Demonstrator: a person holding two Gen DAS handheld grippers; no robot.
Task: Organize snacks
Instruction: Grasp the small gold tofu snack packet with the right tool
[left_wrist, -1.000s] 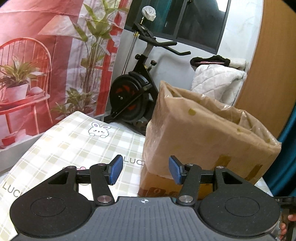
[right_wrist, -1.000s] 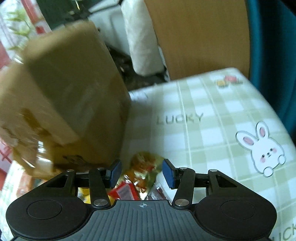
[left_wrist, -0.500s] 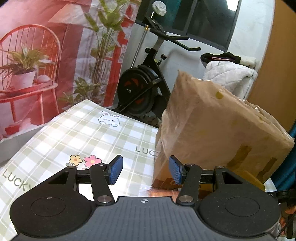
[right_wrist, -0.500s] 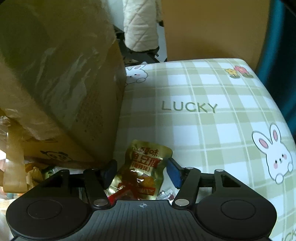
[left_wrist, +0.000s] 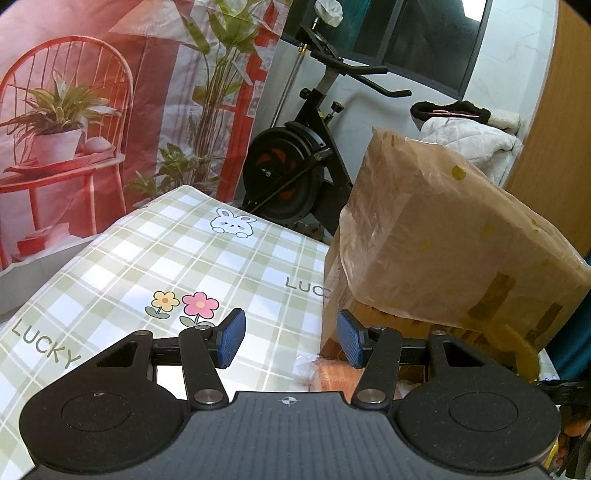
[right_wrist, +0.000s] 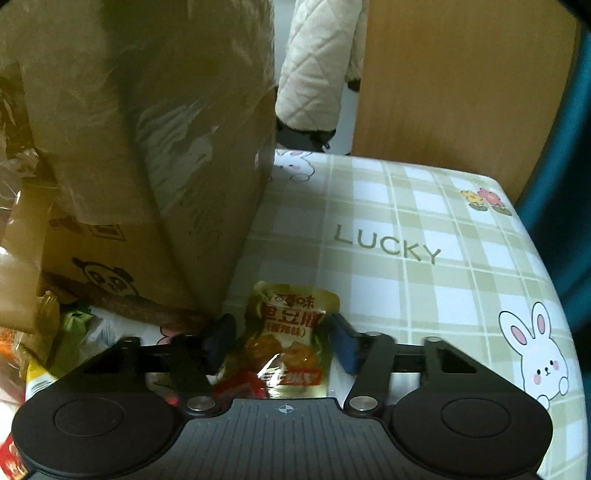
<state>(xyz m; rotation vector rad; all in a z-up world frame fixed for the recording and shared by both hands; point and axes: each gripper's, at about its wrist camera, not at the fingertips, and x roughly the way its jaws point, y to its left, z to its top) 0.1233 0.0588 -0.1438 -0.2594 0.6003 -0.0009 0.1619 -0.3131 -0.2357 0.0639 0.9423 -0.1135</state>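
Observation:
A gold snack pouch with red print (right_wrist: 290, 336) lies flat on the checked tablecloth (right_wrist: 424, 295), right of the cardboard box (right_wrist: 155, 155). My right gripper (right_wrist: 279, 341) is open, low over the pouch, with one finger on each side of it. A red wrapper (right_wrist: 240, 387) lies just below the pouch. More snack packets (right_wrist: 55, 332) are heaped at the box's open front on the left. My left gripper (left_wrist: 291, 341) is open and empty above the cloth, left of the box (left_wrist: 443, 240). A clear-wrapped orange snack (left_wrist: 332, 374) lies under its right finger.
The box's taped flap (left_wrist: 424, 221) hangs out over the table. An exercise bike (left_wrist: 295, 166) and a red printed backdrop (left_wrist: 92, 110) stand beyond the far edge. A quilted coat (right_wrist: 317, 66) and a wooden panel (right_wrist: 461, 81) are behind the right side.
My right gripper has come down and forward, so the gold pouch now lies between its fingers. My left gripper has drawn back and to the left, showing more cloth.

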